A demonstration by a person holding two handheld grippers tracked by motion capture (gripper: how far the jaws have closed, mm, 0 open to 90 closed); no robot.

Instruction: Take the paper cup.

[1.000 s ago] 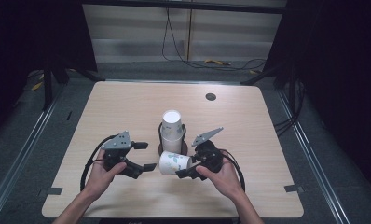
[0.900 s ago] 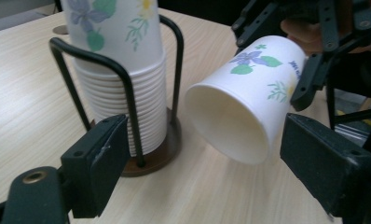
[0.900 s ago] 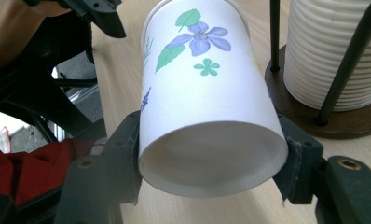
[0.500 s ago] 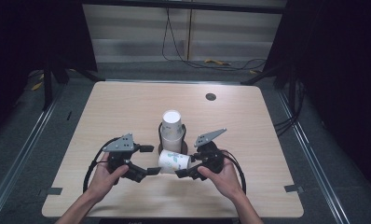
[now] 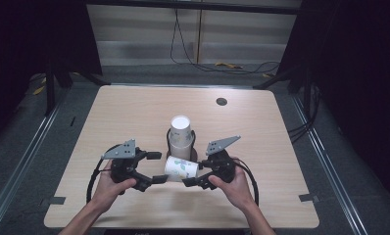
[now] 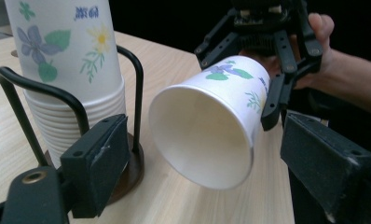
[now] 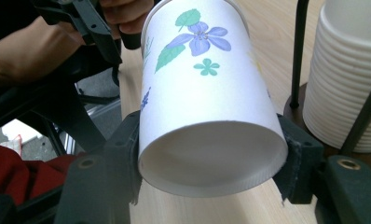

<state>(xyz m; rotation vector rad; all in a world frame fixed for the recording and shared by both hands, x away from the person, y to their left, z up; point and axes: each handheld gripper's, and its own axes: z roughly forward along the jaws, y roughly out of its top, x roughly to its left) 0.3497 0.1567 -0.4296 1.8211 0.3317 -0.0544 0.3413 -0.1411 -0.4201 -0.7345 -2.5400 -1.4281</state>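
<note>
We note a black wire cup holder (image 5: 169, 139) near the middle of the wooden table (image 5: 134, 110), on a round dark base; in it stands a stack of paper cups (image 5: 181, 131) nested one into another, upside down — floral print on the top one, closed bottom facing up. In the left gripper view the ribbed rims of the stack sit low inside the wire uprights.

One paper cup (image 5: 181, 167) is out of the stack. It lies on its side in the air just in front of the holder, clamped by the right gripper (image 5: 194, 175): in the right gripper view both black pads press on opposite sides of the cup near its base end, its recessed bottom facing that camera. Its open mouth points toward the left gripper (image 5: 156, 167), and the left gripper view looks straight into it — we see a bare white interior, nothing in it.

The left gripper's jaws stand apart, one to each side of the cup's mouth, not touching it; the near jaw is just beside the holder's base.

Against the earlier frames: the left gripper sat farther to the left, well apart from the cup, and has come in until its jaws flank the rim. The right gripper, the held cup and the stack look unchanged.
</note>
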